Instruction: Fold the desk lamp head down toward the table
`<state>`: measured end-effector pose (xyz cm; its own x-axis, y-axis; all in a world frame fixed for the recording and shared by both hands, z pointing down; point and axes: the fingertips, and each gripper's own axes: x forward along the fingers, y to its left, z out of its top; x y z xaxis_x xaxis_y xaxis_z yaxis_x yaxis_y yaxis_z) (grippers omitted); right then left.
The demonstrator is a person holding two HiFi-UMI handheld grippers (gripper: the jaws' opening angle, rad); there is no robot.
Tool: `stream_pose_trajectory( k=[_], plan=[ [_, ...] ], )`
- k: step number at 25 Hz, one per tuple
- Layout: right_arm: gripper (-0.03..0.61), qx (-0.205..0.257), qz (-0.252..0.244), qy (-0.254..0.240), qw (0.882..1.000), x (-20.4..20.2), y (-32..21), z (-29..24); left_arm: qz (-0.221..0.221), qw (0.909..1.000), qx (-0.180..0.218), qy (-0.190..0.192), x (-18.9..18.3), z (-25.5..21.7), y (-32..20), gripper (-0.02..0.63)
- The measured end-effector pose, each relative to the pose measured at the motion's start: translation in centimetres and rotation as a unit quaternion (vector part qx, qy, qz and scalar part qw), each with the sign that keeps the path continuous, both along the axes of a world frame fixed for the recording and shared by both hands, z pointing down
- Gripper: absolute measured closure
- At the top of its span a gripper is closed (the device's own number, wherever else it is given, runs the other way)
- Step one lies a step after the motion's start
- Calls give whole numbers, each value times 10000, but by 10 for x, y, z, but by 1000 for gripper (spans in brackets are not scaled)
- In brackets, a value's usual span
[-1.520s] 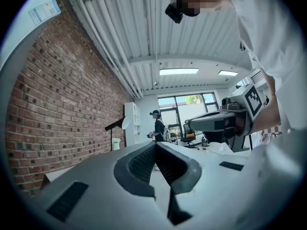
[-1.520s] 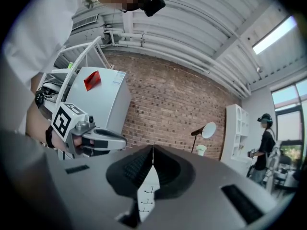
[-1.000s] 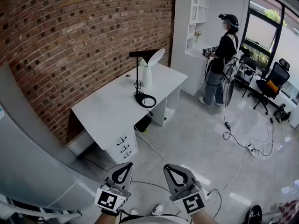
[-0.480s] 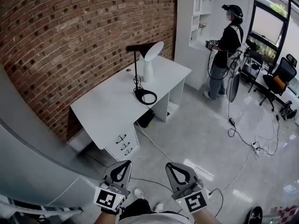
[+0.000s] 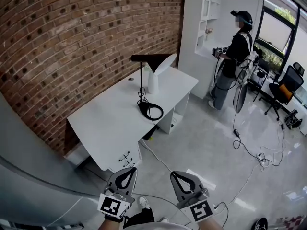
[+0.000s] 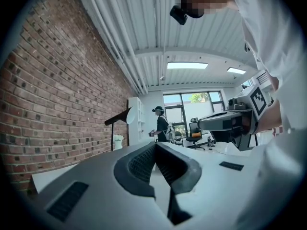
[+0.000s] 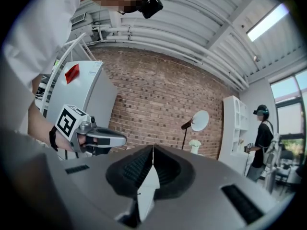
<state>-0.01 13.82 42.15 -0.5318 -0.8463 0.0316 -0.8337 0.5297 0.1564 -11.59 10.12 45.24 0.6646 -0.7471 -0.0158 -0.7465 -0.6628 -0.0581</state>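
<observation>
A black desk lamp (image 5: 141, 78) stands on the white table (image 5: 105, 123), its ring base (image 5: 151, 110) near the front edge and its head bar (image 5: 146, 57) level at the top. A white cone shade (image 5: 164, 63) and a white vase (image 5: 153, 83) sit just behind it. My left gripper (image 5: 128, 169) and right gripper (image 5: 177, 174) hang side by side low in the head view, well short of the table, both shut and empty. The lamp (image 6: 116, 119) shows far ahead in the left gripper view. The right gripper view also has the lamp (image 7: 188, 124) small and far off.
A drawer unit (image 5: 127, 158) sits under the table's near end. A brick wall (image 5: 72, 37) runs behind the table and a grey cabinet (image 5: 29, 176) stands at left. A person (image 5: 232, 56) stands by white shelves (image 5: 201, 23). Cables (image 5: 249, 152) trail over the floor near an office chair (image 5: 283, 87).
The table and lamp have come nearer and now show larger in the head view. Both grippers stay shut and side by side, carried along toward the table.
</observation>
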Motion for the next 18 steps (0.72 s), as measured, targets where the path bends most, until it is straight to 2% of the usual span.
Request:
stream_pose_trajectory(
  k=[9,18],
  plan=[
    [560,-16,203,272,9994,-47,-86,-7,238,9992,103,291,-39,-5,-88,606],
    [560,145,390,510,9978,-63,-123,-22,675,9962,76,541,-36,0,-111,606]
  ],
)
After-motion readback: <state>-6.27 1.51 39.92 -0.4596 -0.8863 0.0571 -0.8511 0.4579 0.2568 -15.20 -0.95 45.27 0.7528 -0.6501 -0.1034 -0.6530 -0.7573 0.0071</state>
